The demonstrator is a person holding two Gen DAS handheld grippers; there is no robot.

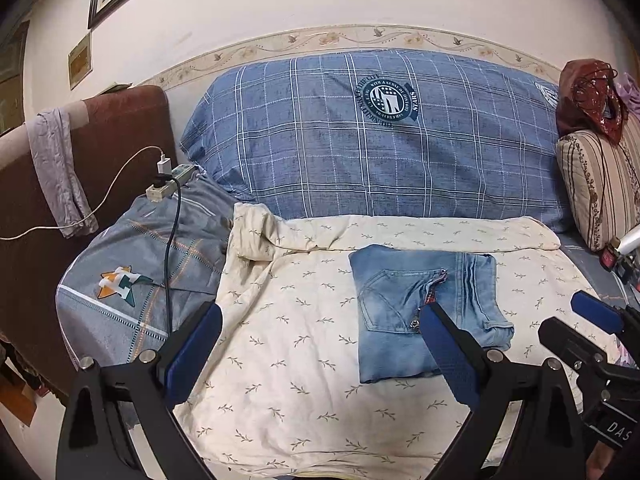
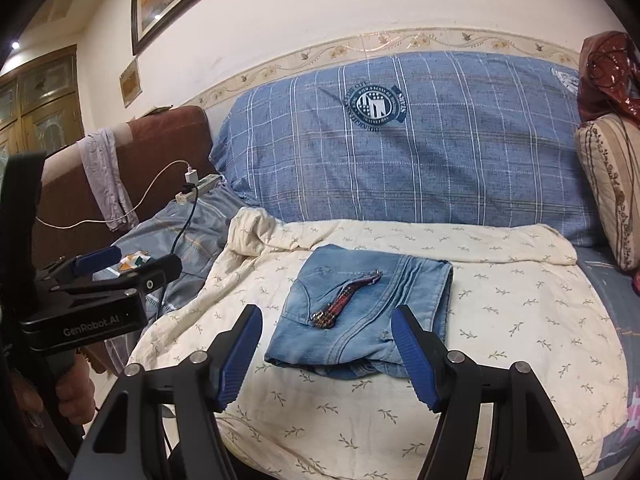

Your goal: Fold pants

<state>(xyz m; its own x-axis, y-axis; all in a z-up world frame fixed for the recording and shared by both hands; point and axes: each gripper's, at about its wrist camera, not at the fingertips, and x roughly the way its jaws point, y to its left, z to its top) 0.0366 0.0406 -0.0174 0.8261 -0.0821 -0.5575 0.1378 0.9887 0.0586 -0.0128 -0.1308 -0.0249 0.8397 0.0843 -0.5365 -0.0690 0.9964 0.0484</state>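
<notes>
Light blue denim pants (image 1: pixel 424 304) (image 2: pixel 360 312) lie folded into a compact rectangle on a cream sheet (image 1: pixel 288 360) (image 2: pixel 500 360) with a leaf print. A back pocket and a red patterned strip face up. My left gripper (image 1: pixel 320 344) is open and holds nothing; it hovers short of the pants, off their left side, and its right finger overlaps their near edge in the picture. Wide open too is my right gripper (image 2: pixel 326 352), which hangs just before the near edge of the pants with nothing between its fingers. Each gripper also shows at the edge of the other's view.
A large blue checked cushion (image 1: pixel 380 136) backs the sofa. At left sit a grey patterned pillow (image 1: pixel 132 280), a power strip with cables (image 1: pixel 168 180) and a brown armrest with a grey cloth (image 1: pixel 56 168). A striped cushion (image 1: pixel 600 184) stands at right.
</notes>
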